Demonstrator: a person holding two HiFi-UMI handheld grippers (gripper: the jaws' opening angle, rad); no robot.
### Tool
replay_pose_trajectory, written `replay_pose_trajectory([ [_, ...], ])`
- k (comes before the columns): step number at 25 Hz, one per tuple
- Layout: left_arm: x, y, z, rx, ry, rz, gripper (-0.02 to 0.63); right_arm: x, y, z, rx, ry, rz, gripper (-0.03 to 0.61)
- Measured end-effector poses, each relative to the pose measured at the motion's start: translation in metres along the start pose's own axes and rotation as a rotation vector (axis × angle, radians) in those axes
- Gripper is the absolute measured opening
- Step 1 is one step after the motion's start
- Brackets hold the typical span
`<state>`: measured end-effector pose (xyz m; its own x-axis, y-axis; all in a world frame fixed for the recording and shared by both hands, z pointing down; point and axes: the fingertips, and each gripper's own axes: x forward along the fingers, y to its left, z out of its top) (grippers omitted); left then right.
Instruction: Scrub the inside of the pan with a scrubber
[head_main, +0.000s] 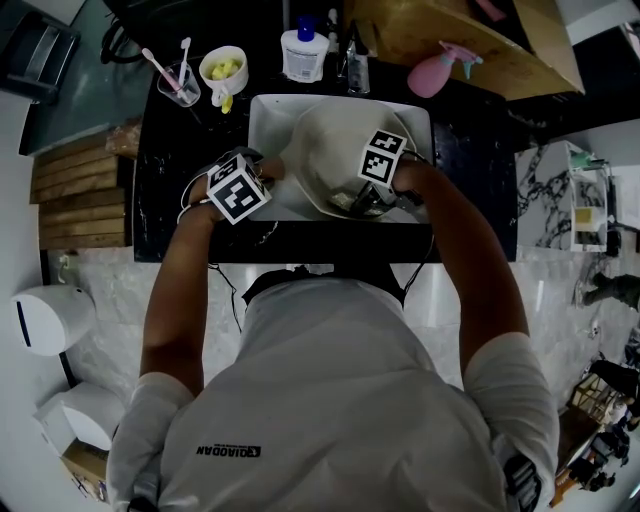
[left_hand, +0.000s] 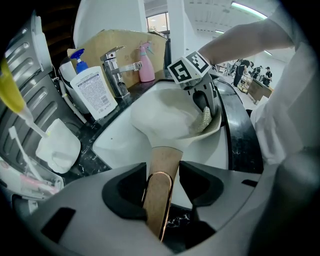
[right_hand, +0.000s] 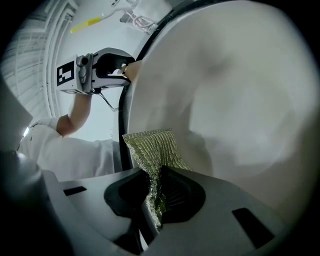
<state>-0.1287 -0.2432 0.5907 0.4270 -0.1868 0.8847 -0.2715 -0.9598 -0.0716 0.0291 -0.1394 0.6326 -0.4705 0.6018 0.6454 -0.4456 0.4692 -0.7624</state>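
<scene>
Scrubbing is in hand. Our left gripper (left_hand: 162, 184) clamps the pan (head_main: 328, 165) by its handle (left_hand: 163, 159), tilting it over the sink (head_main: 262, 120). Our right gripper (right_hand: 156, 196) pinches the scrubber (right_hand: 150, 147) against the pan's inner wall. Next, we judge, sweep it across the base under steady pressure.

The head view looks steeply down from above the person at the sink (head_main: 262, 130) in the bench (head_main: 480, 190). Both gripper views sit close, facing each other across the pan (left_hand: 165, 117), which all three views share.
</scene>
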Motion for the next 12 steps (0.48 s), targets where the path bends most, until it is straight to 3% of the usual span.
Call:
replay_pose_trajectory([
  [7, 0.000, 0.001, 0.000, -0.006, 0.005, -0.008, 0.216, -0.007, 0.020, 0.012, -0.027, -0.076, 0.117, 0.083],
  [10, 0.000, 0.001, 0.000, -0.004, 0.005, -0.006, 0.216, -0.020, 0.019, 0.029, -0.083, -0.194, 0.072, 0.083],
  [12, 0.001, 0.001, -0.001, -0.002, 0.006, -0.005, 0.216, -0.030, 0.011, 0.042, -0.129, -0.283, -0.022, 0.083],
])
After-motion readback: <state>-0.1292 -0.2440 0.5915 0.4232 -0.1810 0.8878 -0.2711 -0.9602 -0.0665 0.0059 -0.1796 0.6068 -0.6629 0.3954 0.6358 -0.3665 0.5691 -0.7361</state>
